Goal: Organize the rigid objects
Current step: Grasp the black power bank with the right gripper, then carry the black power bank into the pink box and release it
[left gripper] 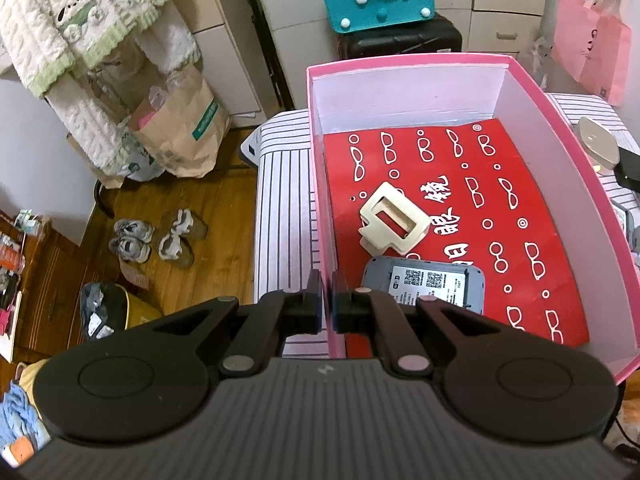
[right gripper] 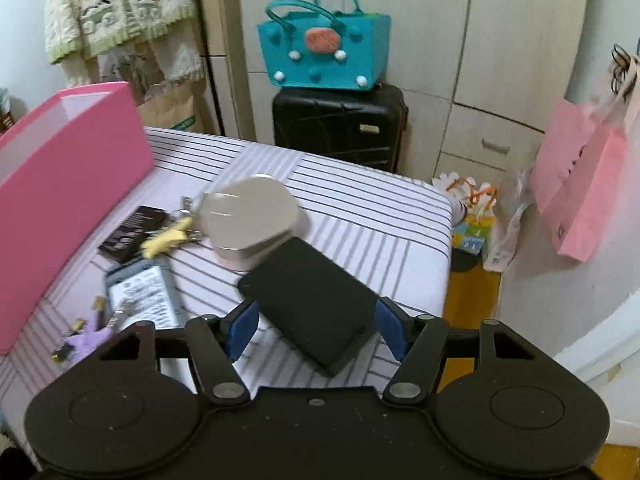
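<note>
Striped white bedsheet [right gripper: 352, 200] under everything. Open pink cardboard box [left gripper: 532, 60] on it, red printed paper [left gripper: 520, 208] lining the floor, cream plastic hair clip [left gripper: 394, 220] and grey labelled device [left gripper: 424, 284] inside. Left gripper [left gripper: 326, 300] pinched on the box's pink side wall. Right gripper [right gripper: 312, 328] spread wide around the black rectangular case [right gripper: 308, 304], pads not pressing; beige rounded tin [right gripper: 250, 216] just beyond.

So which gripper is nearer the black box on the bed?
Right. The right gripper is open with the black box between its fingers. The left gripper is shut on the pink box's wall, away from it.
</note>
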`<state>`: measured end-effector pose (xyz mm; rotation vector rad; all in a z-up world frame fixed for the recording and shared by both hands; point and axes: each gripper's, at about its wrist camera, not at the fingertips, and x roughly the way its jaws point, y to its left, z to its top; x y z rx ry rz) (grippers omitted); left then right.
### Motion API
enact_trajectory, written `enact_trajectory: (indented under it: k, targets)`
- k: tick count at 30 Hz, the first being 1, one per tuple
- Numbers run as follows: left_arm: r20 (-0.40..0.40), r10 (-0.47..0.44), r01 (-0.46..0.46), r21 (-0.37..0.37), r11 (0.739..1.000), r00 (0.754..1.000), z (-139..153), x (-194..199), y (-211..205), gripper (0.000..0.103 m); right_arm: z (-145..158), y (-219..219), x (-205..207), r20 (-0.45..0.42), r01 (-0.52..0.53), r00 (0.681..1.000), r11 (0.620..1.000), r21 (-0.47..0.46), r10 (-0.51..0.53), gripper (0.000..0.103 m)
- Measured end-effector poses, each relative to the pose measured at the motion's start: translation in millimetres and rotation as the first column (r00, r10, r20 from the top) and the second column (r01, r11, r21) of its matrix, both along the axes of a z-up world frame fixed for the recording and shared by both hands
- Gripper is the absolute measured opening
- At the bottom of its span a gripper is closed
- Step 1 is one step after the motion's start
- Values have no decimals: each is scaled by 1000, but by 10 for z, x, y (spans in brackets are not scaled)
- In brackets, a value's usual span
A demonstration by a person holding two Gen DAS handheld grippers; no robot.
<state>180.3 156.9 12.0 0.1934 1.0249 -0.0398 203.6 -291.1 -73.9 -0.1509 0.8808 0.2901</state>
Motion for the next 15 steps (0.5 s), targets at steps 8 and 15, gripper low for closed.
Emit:
enact_trajectory:
  k: [8,15]
  targets:
    - [19,50,-50,14,999,999,-10,-23,-53,4,-198,148,177,12,-233,972,966,-113,236,91]
    - [21,58,-58,-3,998,998,6,-15,-17,4,-186,165,235,-35,-167,985,986,-18,167,78]
